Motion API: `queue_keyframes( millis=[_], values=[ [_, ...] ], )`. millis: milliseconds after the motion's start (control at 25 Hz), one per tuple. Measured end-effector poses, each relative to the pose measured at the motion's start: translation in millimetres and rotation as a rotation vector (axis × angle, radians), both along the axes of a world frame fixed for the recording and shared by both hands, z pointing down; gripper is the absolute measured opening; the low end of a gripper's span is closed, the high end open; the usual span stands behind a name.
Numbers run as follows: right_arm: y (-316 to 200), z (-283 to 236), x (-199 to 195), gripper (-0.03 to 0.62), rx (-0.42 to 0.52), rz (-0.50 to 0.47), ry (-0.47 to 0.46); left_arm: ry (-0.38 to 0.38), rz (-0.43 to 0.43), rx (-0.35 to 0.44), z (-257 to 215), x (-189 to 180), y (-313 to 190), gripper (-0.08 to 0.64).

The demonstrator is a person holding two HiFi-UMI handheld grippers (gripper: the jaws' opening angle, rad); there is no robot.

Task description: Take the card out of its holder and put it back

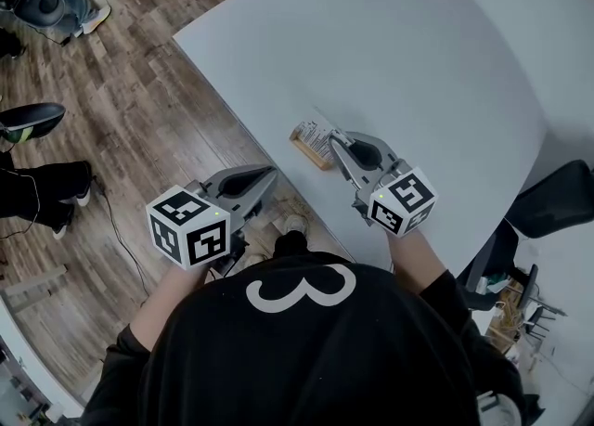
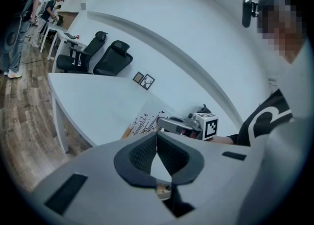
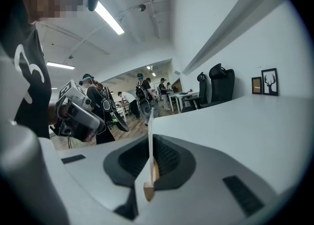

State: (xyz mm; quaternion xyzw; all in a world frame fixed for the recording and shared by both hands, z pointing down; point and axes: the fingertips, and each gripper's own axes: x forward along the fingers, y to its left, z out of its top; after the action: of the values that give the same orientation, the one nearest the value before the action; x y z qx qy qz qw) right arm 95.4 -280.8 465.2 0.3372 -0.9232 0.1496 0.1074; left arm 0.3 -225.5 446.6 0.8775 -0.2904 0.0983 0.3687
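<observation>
The table [image 1: 418, 71] is smooth matt white, the holder [image 1: 314, 156] pale wood, the card [image 1: 314, 134] thin paper.

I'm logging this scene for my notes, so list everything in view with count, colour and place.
table: one, white, fills the middle of the head view
card holder: one, light wood, near the table's front edge
card: one, white with dark print, upright at the card holder
picture frames: two, black, on the table's far side
office chairs: at least two, black, beyond the table
floor: brown wood, left of the table
bystanders: several, dark clothes, far off across the room
left hand-held gripper: one, grey, off the table's edge, jaws shut and empty
right hand-held gripper: one, grey, over the table, jaws shut on the card
</observation>
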Motion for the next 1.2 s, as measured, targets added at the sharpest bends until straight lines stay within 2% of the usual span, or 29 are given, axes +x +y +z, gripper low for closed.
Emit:
queue_keyframes(
  millis=[280,640,680,760,880,1000,1200],
  values=[
    [3.1,16.3,-0.5,0.024,-0.009,0.002,0.015,0.0,-0.011,-0.004,-0.1,-5.0,0.1,0.014],
    [-2.0,19.8,4.4,0.029,-0.056,0.045,-0.022,0.005,-0.001,-0.007,-3.9,-8.7,3.3,0.014],
    [-1.5,18.7,3.7,0.037,-0.061,0.048,-0.029,0.007,0.001,-0.005,-5.1,-9.8,5.0,0.014],
    [1.7,15.6,1.1,0.099,-0.064,0.052,-0.043,0.009,0.002,0.002,-7.2,-13.4,9.7,0.014],
    [7.4,5.1,-0.5,0.136,-0.056,0.054,-0.078,0.012,0.004,0.014,-11.4,-18.3,16.2,0.014],
    [9.9,-7.2,10.3,0.17,-0.035,0.108,-0.103,0.021,0.014,0.012,-14.5,-19.6,24.0,0.014],
    [22.9,-30.4,32.0,0.172,0.008,0.235,-0.106,0.04,0.039,0.038,-25.1,-25.3,45.1,0.014]
  ],
)
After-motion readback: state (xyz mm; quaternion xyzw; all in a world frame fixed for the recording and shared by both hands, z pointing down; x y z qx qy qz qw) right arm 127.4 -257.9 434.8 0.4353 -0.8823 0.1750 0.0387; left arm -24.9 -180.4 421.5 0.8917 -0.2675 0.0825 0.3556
